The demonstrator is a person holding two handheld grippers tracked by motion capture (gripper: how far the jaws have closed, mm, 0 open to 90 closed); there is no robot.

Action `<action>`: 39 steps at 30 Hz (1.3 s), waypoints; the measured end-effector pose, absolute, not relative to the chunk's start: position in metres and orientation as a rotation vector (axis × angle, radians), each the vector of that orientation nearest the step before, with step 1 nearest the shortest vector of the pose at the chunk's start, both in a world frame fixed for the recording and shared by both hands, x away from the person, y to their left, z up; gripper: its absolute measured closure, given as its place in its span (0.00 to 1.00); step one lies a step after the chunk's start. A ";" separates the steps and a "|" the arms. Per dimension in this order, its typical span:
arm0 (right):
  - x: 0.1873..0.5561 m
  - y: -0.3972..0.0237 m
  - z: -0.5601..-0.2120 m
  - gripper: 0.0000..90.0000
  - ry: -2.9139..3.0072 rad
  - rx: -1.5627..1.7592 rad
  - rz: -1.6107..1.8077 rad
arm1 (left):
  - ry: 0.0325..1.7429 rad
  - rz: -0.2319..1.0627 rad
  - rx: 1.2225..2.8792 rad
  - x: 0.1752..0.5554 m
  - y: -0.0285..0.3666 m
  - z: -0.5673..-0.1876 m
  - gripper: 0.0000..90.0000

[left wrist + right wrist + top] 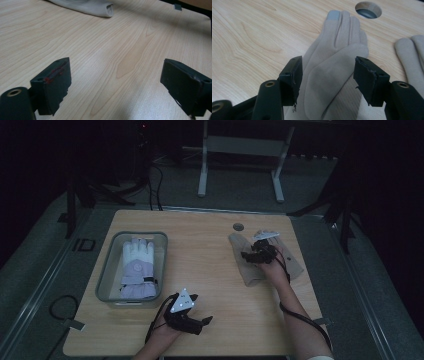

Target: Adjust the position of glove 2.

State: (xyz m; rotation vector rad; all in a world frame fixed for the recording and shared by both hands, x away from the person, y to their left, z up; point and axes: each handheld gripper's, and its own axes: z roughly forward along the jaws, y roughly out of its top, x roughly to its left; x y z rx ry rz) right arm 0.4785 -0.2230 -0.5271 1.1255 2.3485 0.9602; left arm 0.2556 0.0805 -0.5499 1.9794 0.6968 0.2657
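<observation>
We note the right tool (325, 80) poised over the beige glove (332, 67), which lies flat on the tabletop (210, 265) well right of the grey bin (105, 275); jaws straddle the thumb, apparently not yet pressing, presumably lined up for a pinch. The left tool (115, 85) waits spread wide and empty, near the bin, which holds a white glove (137, 267).
</observation>
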 end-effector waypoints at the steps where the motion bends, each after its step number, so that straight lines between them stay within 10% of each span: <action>1: 0.480 -0.222 -0.528 0.44 2.354 1.125 0.946 | 0.696 0.261 1.973 0.256 0.081 -0.550 0.09; 11: 0.485 -0.224 -0.548 0.54 2.405 1.138 0.905 | 0.677 0.250 1.979 0.255 0.080 -0.552 0.07; 17: 0.477 -0.217 -0.547 0.85 2.392 1.165 0.894 | 0.683 0.253 1.990 0.256 0.079 -0.554 0.07; 39: 0.404 -0.171 -0.486 0.87 2.107 1.459 1.087 | 0.689 0.347 1.966 0.254 0.083 -0.551 0.07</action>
